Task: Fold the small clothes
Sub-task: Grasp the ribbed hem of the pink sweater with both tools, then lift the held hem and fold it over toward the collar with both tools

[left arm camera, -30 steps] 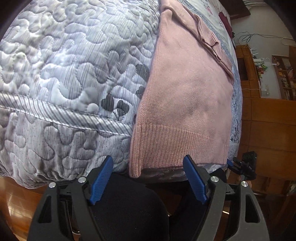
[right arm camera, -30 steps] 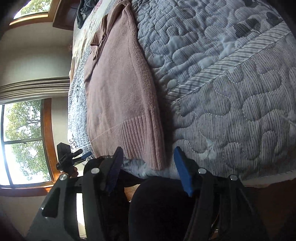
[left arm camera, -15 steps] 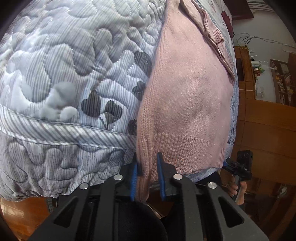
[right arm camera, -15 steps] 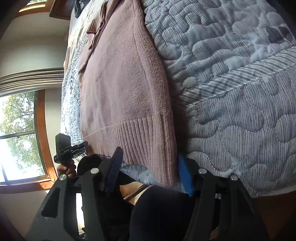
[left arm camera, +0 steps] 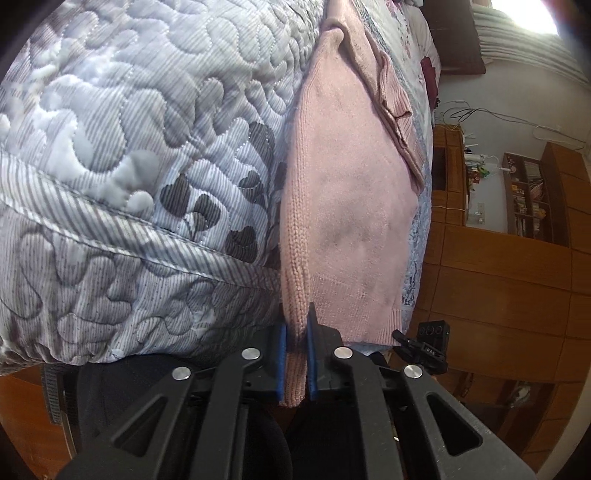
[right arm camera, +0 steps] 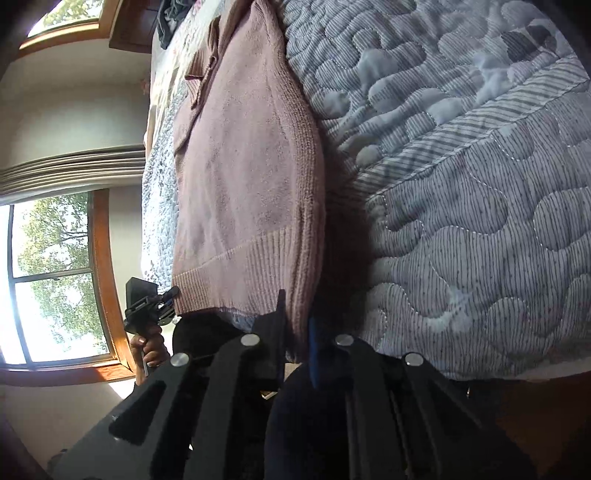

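Sweater (left arm camera: 347, 206) hem corners at bed (left arm camera: 110, 155) edge are pinched by left gripper (left arm camera: 295, 363) and right gripper (right arm camera: 297, 339) fingers, likely for folding upward.

Pink sweater (left arm camera: 347, 221) hem corner is hidden between the left gripper (left arm camera: 295, 354) fingers; cloth below the blue pads (left arm camera: 311, 354) runs behind the black frame. Right wrist view: hem corner between the right gripper (right arm camera: 297, 332) fingers is in deep shadow, and the near pad (right arm camera: 313, 350) is only a dim blue sliver. Collar end, far ahead of the fingers, is cut by the top edge. Shelf items (left arm camera: 524, 199) right of the left fingers are too small to read. Dark cloth (right arm camera: 170, 18) far ahead of the right fingers is unclear. Quilt (right arm camera: 461, 184) is cut off at the lens rim.
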`<action>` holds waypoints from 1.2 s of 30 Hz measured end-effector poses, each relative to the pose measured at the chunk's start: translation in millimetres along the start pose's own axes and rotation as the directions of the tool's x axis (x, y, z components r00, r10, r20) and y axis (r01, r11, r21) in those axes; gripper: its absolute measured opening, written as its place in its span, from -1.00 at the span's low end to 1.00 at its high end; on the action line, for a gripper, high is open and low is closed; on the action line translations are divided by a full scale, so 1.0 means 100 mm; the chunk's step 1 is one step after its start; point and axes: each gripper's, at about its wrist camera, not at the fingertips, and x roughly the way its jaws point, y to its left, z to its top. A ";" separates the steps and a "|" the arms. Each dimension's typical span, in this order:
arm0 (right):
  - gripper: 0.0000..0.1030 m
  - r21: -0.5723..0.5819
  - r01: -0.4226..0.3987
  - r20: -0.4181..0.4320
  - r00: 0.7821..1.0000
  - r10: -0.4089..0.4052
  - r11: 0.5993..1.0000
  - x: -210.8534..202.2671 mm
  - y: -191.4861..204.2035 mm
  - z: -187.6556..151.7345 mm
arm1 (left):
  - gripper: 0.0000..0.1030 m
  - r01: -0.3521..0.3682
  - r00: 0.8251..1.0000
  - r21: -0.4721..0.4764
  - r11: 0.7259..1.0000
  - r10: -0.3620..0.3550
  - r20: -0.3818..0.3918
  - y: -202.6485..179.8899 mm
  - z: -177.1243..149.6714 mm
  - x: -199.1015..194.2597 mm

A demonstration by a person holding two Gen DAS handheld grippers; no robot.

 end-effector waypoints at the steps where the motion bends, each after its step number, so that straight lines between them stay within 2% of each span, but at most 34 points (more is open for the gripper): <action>1: -0.85 -0.004 -0.018 0.014 1.000 0.018 1.000 -0.06 0.03 0.00 | -0.84 0.022 1.000 -0.001 1.000 -0.022 0.010 -0.02 -0.01 -0.05; 6: -0.86 -0.035 -0.109 0.082 0.990 0.112 0.993 -0.36 0.27 0.06 | -0.85 0.106 0.991 0.030 0.994 -0.108 0.080 -0.29 -0.04 -0.30; 10: -0.86 -0.071 -0.169 0.134 0.975 0.177 0.983 -0.58 0.53 0.21 | -0.85 0.164 0.974 0.055 0.985 -0.170 0.151 -0.56 0.05 -0.49; 17: -0.86 -0.157 -0.197 0.177 0.959 0.224 0.968 -0.79 1.05 0.64 | -0.85 0.217 0.945 0.098 0.971 -0.234 0.228 -1.04 0.42 -0.72; 27: -0.86 -0.184 -0.180 0.227 0.949 0.220 0.966 -0.88 1.41 1.56 | -0.85 0.231 0.923 0.060 0.971 -0.239 0.302 -1.32 1.24 -0.73; 32: -0.86 -0.158 -0.173 0.258 0.943 0.209 0.972 -0.79 1.41 2.16 | -0.85 0.193 0.929 0.013 0.981 -0.187 0.320 -1.35 1.82 -0.54; 36: -0.86 -0.111 -0.136 0.263 0.951 0.161 0.984 -0.56 1.36 2.70 | -0.85 0.186 0.932 -0.040 0.982 -0.163 0.322 -1.30 2.37 -0.30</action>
